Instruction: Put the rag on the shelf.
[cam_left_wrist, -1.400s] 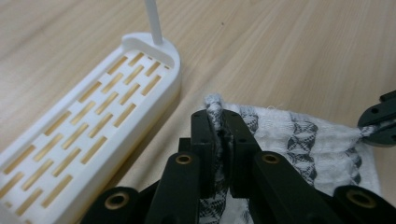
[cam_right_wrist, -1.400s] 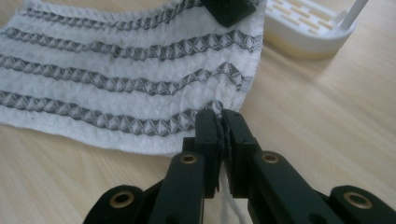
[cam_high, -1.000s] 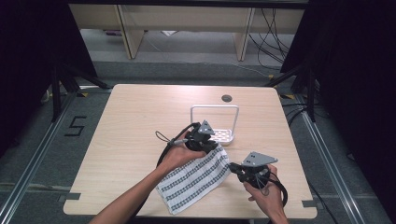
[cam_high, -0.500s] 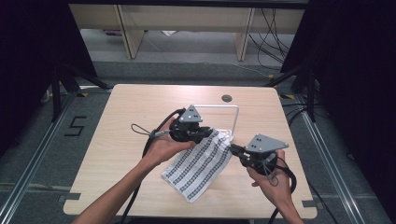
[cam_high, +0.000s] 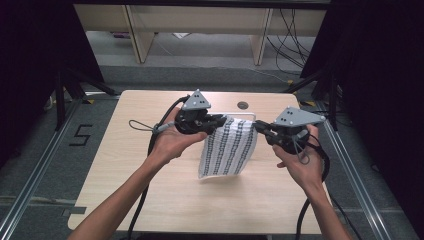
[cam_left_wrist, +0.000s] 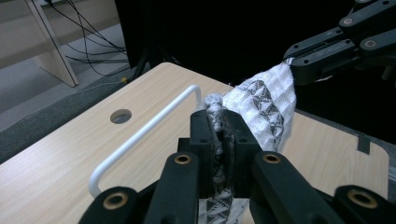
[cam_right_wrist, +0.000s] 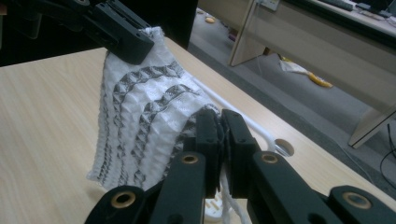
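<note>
Cloth (cam_high: 229, 147) hangs above pale wooden table (cam_high: 125, 165); grey floor (cam_high: 30, 165), dark surroundings.

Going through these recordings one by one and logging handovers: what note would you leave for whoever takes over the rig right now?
Left gripper: shut on one top corner of the towel.
Right gripper: shut on the other top corner.
Towel: white with dark patterned stripes, stretched between the two grippers and hanging off the table, lower edge free.
White wire rack: on the table just behind the towel, bar bare.
Done: towel gripped at both corners and lifted.
Left: probably carry it over the rack's bar and drape it, then release both corners.
</note>
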